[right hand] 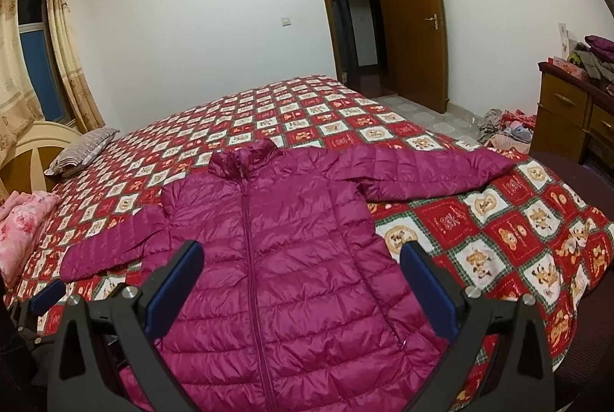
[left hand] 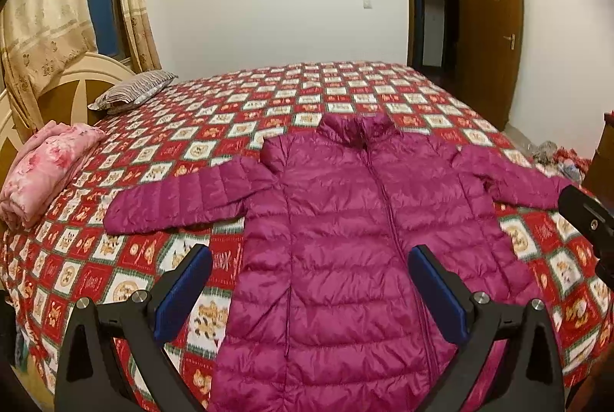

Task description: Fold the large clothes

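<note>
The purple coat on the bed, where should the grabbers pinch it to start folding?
Probably the sleeve ends. The coat lies flat, zipped, sleeves spread wide. The left gripper could pinch its nearer sleeve from the outer side; the right gripper likewise takes the other sleeve.

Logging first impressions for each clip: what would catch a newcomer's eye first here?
A magenta puffer jacket lies flat and zipped, sleeves spread, on the red patchwork bedspread. Both the left gripper and the right gripper hover open above its lower half. A folded pink blanket sits by the headboard.
</note>
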The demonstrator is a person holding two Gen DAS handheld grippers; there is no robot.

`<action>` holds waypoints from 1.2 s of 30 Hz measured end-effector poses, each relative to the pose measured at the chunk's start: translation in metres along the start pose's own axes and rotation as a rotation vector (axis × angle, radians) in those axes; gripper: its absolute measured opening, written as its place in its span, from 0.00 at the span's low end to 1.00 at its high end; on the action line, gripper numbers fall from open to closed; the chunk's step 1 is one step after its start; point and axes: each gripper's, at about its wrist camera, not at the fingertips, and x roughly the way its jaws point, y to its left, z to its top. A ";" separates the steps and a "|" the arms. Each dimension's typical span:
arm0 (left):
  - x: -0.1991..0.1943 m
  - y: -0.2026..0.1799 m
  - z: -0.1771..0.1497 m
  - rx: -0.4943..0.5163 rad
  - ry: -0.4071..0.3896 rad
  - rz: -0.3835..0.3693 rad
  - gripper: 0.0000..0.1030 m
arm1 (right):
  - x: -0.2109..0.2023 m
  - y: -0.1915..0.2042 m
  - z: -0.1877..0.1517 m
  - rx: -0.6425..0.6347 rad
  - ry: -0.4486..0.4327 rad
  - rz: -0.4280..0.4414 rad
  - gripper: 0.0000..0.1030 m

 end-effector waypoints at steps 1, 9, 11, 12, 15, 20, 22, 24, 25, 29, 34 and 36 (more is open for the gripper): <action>-0.001 0.002 0.005 -0.013 -0.015 -0.007 0.99 | 0.001 -0.001 0.003 0.000 -0.006 -0.002 1.00; -0.007 0.012 0.033 -0.070 -0.083 -0.024 0.99 | 0.004 0.001 0.027 0.003 -0.048 -0.011 1.00; -0.007 0.011 0.036 -0.074 -0.086 -0.033 0.99 | 0.006 0.001 0.029 0.005 -0.047 -0.011 1.00; -0.007 0.011 0.036 -0.075 -0.088 -0.039 0.99 | 0.007 0.001 0.029 0.005 -0.046 -0.011 1.00; -0.007 0.009 0.037 -0.074 -0.093 -0.046 0.99 | 0.009 0.000 0.029 0.007 -0.047 -0.013 1.00; -0.006 0.008 0.037 -0.072 -0.084 -0.044 0.99 | 0.010 -0.002 0.030 0.010 -0.043 -0.017 1.00; -0.007 0.007 0.036 -0.070 -0.079 -0.039 0.99 | 0.008 -0.003 0.030 0.014 -0.044 -0.013 1.00; -0.010 0.005 0.033 -0.059 -0.078 -0.035 0.99 | 0.006 -0.003 0.028 0.015 -0.055 -0.013 1.00; -0.012 0.003 0.031 -0.053 -0.078 -0.033 0.99 | 0.004 -0.004 0.026 0.014 -0.059 -0.014 1.00; -0.020 0.000 0.025 -0.043 -0.081 -0.029 0.99 | -0.004 -0.006 0.020 0.014 -0.061 -0.012 1.00; -0.033 -0.007 0.016 -0.022 -0.090 -0.024 0.99 | -0.016 -0.012 0.014 0.019 -0.066 -0.020 1.00; -0.039 -0.010 0.011 -0.019 -0.092 -0.024 0.99 | -0.022 -0.016 0.011 0.026 -0.071 -0.023 1.00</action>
